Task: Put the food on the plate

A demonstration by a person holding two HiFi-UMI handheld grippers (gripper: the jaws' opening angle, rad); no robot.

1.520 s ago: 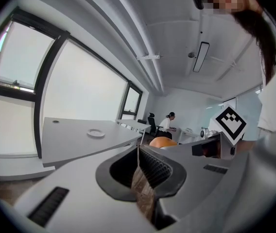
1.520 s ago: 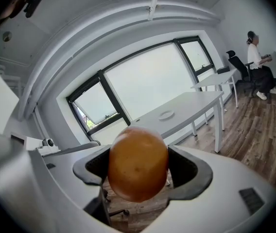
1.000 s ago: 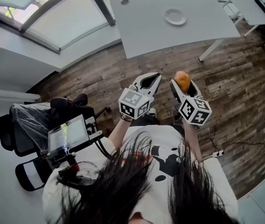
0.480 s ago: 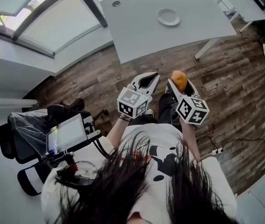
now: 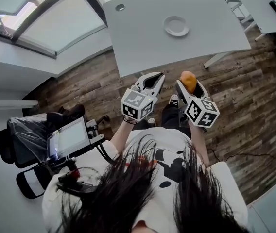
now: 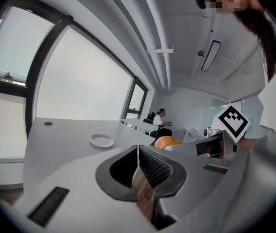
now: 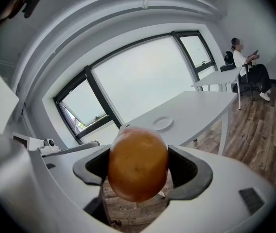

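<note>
A round orange piece of food [image 7: 138,166] sits between the jaws of my right gripper [image 7: 138,147], which is shut on it. In the head view the right gripper [image 5: 189,85] holds the food [image 5: 189,81] in the air above the wooden floor, just short of the white table [image 5: 143,42]. A small white plate [image 5: 176,25] lies on the table's far part, and it shows as the plate [image 7: 163,123] ahead of the food. My left gripper [image 5: 157,77] is beside the right one, shut and empty. Past the left gripper [image 6: 138,148], the plate [image 6: 101,140] shows on the table.
An office chair wrapped in plastic [image 5: 21,135] and a stand with a screen [image 5: 70,137] are at my left. More white desks [image 5: 259,4] stand at the far right, where a person [image 7: 247,67] sits. Large windows [image 5: 41,13] run along the left.
Both grippers have come closer to the table's near edge, side by side. The right one still holds the orange food and the left one stays shut.
</note>
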